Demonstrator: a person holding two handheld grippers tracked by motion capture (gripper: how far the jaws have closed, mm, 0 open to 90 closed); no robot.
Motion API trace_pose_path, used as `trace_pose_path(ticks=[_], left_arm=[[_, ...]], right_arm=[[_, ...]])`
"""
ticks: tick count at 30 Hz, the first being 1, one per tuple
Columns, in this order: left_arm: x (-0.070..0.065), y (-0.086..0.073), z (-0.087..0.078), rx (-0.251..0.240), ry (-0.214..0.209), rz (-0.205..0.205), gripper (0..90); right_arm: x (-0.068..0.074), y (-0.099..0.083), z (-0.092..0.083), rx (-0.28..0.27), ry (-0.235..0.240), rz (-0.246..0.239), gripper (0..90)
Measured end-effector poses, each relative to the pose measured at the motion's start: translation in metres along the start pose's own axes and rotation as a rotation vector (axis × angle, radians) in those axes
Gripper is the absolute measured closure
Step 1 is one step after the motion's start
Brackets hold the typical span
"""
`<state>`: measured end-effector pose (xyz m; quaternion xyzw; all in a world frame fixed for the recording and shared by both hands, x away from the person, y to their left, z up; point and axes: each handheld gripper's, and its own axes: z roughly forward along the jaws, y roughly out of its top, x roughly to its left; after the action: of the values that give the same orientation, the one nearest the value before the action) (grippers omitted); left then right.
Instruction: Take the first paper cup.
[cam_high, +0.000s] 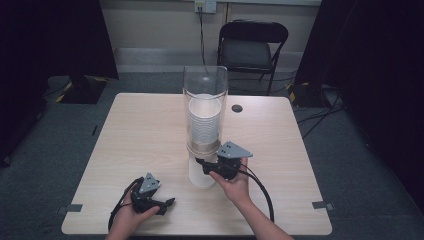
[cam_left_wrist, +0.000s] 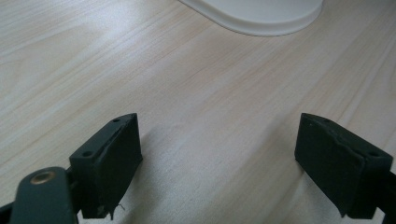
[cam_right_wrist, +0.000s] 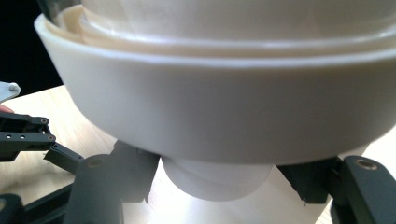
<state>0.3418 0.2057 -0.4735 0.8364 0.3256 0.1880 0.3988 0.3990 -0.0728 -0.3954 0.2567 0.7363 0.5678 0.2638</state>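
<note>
Your right gripper (cam_high: 202, 164) at the cup dispenser (cam_high: 205, 125) mid-tabletop (cam_high: 140, 130), jaws either side of the bottom paper cup (cam_right_wrist: 217, 179), grip unclear, your left gripper (cam_high: 167, 202) resting near the front edge, jaws apart over bare wood.

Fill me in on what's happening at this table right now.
A person sits at a wooden table with tongs in each hand. The right tongs reach under a clear cup dispenser loaded with stacked white cups; in the right gripper view the jaws sit either side of the bottom cup poking out below the collar, though contact is hard to confirm. The left tongs rest open on the table near the front edge, holding nothing.
</note>
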Motion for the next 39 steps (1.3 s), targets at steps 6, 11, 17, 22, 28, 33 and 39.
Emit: trace_pose_path(ticks=[6, 11, 17, 22, 28, 33, 39], left_arm=[[0.0, 0.0, 0.0, 0.0, 0.0, -0.001, 14.1], [0.0, 0.0, 0.0, 0.0, 0.0, -0.001, 14.1], [0.0, 0.0, 0.0, 0.0, 0.0, -0.001, 14.1], [0.0, 0.0, 0.0, 0.001, 0.0, 0.0, 14.2], [0.0, 0.0, 0.0, 0.0, -0.003, -0.001, 14.0], [0.0, 0.0, 0.0, 0.002, -0.003, 0.0, 13.8], [0.0, 0.0, 0.0, 0.001, -0.002, -0.001, 13.8]], right_arm=[[0.0, -0.002, 0.0, -0.009, -0.001, -0.011, 35.9], [0.0, -0.002, 0.0, 0.0, -0.002, -0.019, 36.0], [-0.001, -0.002, 0.0, -0.002, 0.001, -0.016, 36.0], [-0.001, -0.006, 0.001, 0.066, -0.001, -0.028, 37.5], [0.002, -0.063, 0.004, 0.251, 0.038, -0.039, 37.3], [-0.003, -0.055, -0.003, 0.288, 0.073, -0.047, 36.8], [-0.011, -0.059, -0.014, 0.33, 0.079, -0.079, 36.1]])
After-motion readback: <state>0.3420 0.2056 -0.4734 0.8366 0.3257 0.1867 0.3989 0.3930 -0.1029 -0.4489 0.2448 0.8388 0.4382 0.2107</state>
